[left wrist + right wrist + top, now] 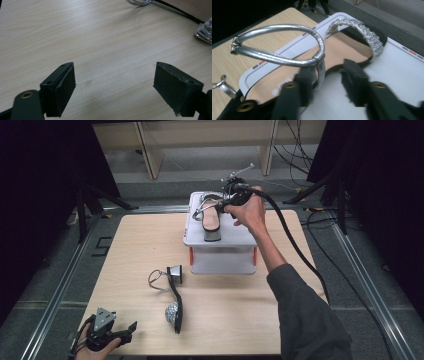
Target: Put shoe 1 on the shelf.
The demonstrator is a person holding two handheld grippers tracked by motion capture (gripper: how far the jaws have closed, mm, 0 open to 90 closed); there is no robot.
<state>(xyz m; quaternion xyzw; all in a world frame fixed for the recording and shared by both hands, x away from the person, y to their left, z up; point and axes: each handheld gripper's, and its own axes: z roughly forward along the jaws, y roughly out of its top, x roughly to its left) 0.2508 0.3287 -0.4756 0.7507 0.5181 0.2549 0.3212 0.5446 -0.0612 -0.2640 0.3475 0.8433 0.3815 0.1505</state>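
A silver heeled sandal lies on top of a white box at the far side of the table, its beige insole up and its block heel toward the person. The right gripper stands at the shoe's side, near the ankle strap; its jaws are parted, one on either side of the strap's upright piece, and the blurred frame leaves it unclear whether a pad touches it. The shoe looks light and stiff in sole and heel, while the thin metallic strap loop looks pliant and smooth, likely to slip or bend if pinched alone. The sole's edge or the heel would seem the surer hold; the rhinestone toe band looks apt to shed stones under pressure. Pale lettering printed on the insole is too blurred to read, and small coloured marks on the box lid carry no legible words. The second sandal lies on its side on the table in front of the box. The left gripper rests at the near corner, jaws wide apart over bare wood.
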